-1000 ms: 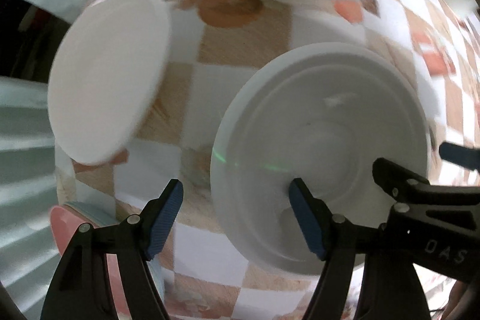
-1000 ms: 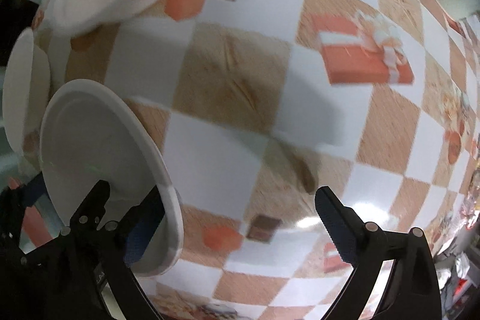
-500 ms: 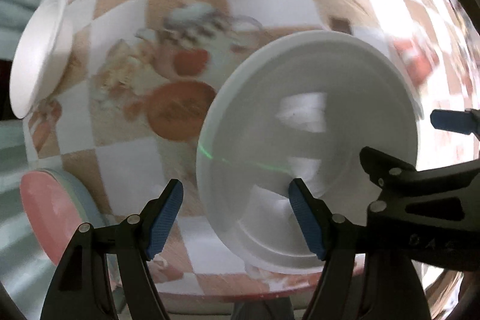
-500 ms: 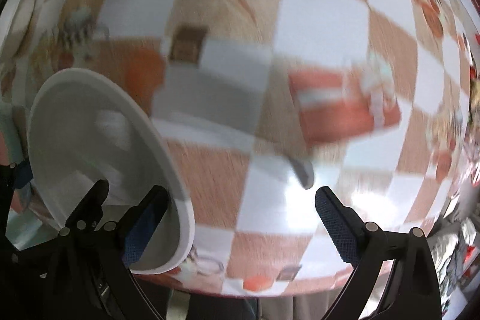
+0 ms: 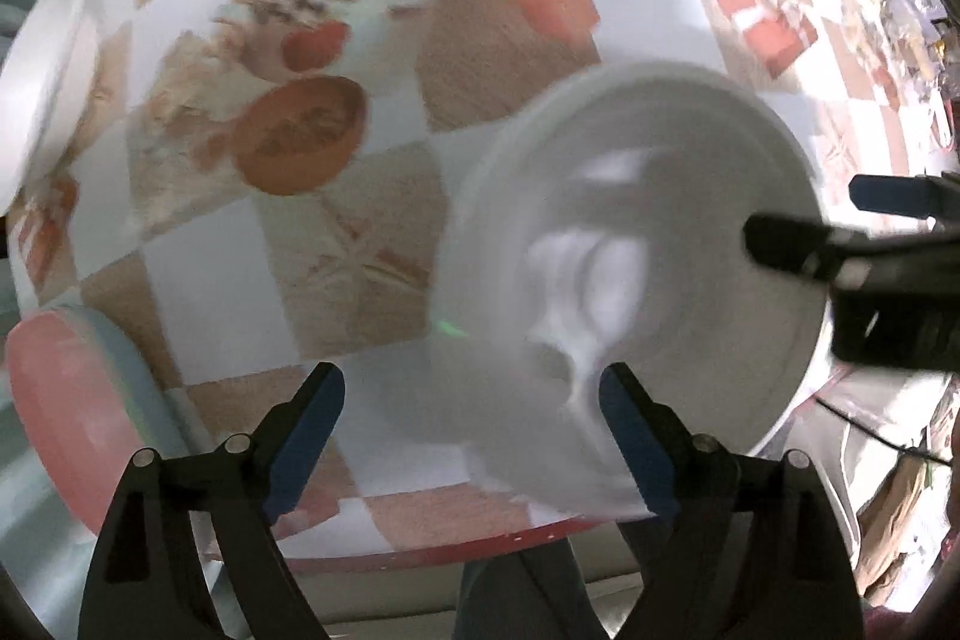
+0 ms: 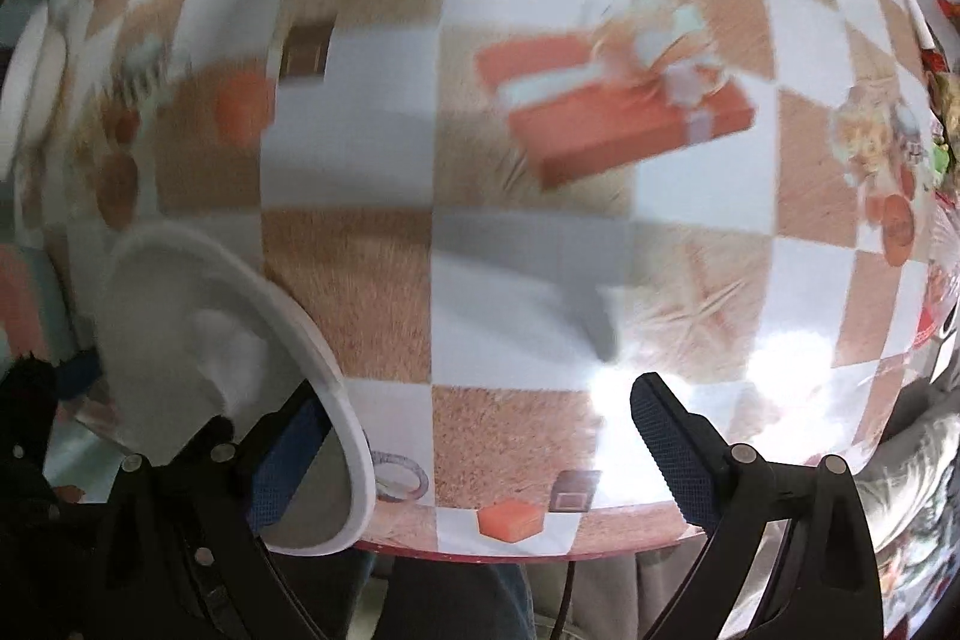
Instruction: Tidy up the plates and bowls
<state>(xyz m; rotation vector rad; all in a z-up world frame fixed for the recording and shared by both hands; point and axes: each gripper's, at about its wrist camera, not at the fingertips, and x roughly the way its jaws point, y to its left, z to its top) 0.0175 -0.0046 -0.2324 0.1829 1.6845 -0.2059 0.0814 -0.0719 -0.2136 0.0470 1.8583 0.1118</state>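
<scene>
The white plate (image 5: 630, 280) sits over the near edge of the checked tablecloth (image 5: 336, 244), tilted, and blurred in both views.

Left gripper (image 5: 474, 427): jaws wide apart and just been opening. The plate's near rim lies between them, hard against the right-hand finger, and the left-hand finger stands clear over bare cloth. No pad is seen pressing on the plate.

Right gripper (image 6: 480, 451): jaws wide apart. Its left finger reaches in behind the plate's rim (image 6: 336, 400); its right finger is well off the plate. Contact cannot be told through the blur.

Judgement: the plate lies between the two grippers. A round plate has no long axis, so only the rim side matters. Another white dish (image 5: 42, 64) lies far left of the plate.
</scene>
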